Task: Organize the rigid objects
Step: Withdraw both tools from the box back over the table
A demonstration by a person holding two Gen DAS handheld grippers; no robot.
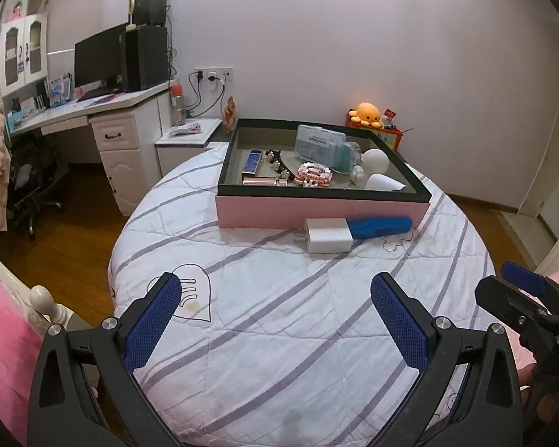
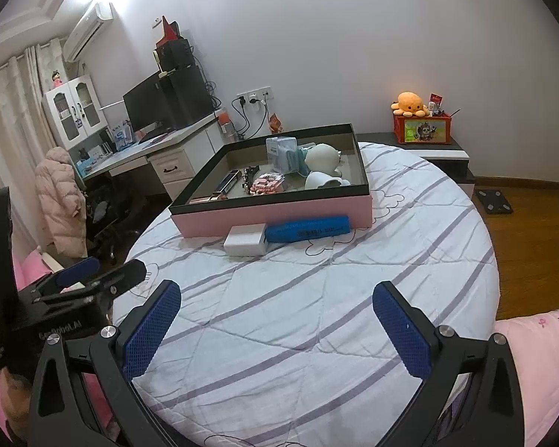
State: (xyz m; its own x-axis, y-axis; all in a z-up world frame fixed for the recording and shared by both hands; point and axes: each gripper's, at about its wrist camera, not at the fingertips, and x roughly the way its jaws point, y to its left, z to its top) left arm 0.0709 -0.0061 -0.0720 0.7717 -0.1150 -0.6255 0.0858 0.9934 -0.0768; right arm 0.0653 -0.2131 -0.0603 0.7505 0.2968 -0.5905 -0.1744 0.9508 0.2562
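So both tools, left tool (image 1: 275,313) and right tool (image 2: 277,316), hang spread apart, holding nothing. One white charger (image 1: 328,235) and one blue case (image 1: 378,226) lie on the bed (image 1: 279,316), touching, right against the pink box (image 1: 316,213) front.

Black tool (image 1: 275,303) frames, blue textured pads (image 1: 151,322), silver screws

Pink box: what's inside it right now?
The pink box holds a blue case, pink block model, clear plastic case and white figurine. The near wall hides the front floor strip.
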